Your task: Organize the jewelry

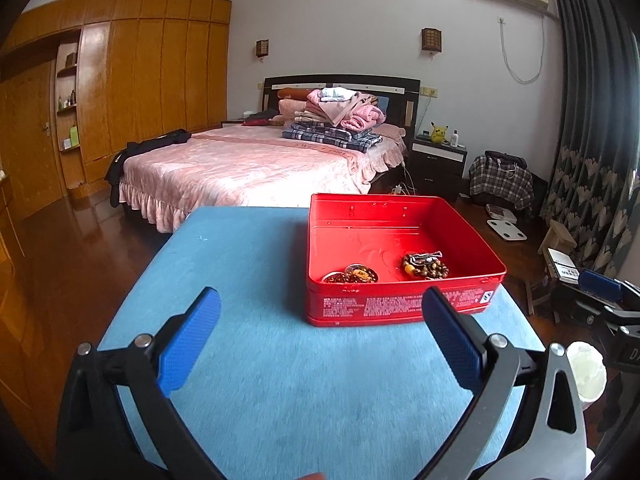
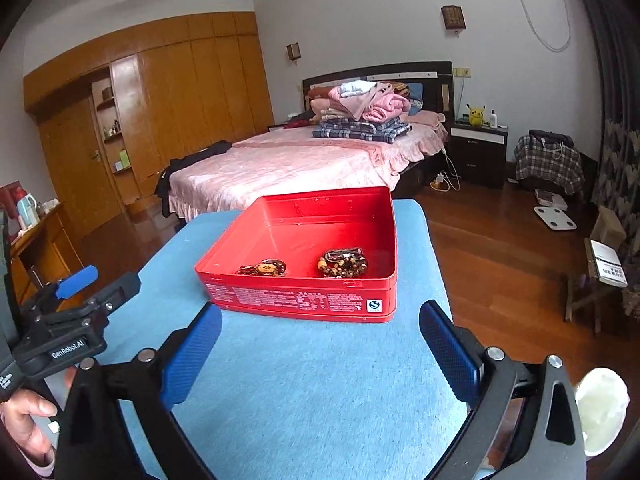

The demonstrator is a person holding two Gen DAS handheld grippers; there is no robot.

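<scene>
**Both pieces in the red tin, my hands clear of it**

The jewelry lies inside the red tin [image 2: 320,280], both pieces against its near wall. The beaded bracelet bundle [image 2: 343,263] sits toward the tin's right half, a knot of brown and amber beads with a dark cord over it. The second piece, a beaded strand with a round pendant [image 2: 262,269], lies to its left, apart from it and partly hidden behind the tin's near rim. The rest of the tin's floor, back toward its far wall, is bare red. I judge they are kept as two separate heaps so the strands do not tangle.

The tin rests on the blue table [image 2: 304,380], toward the table's far right part, lidless, so I can reach straight in.

My right gripper [image 2: 320,352] hangs in front of the tin's near wall with its jaws spread wide and nothing between them. My left gripper [image 1: 320,336] is likewise spread and empty, in front of the tin and a little to its left. No other jewelry shows on the table around the tin, so the sorting looks close to done.
</scene>
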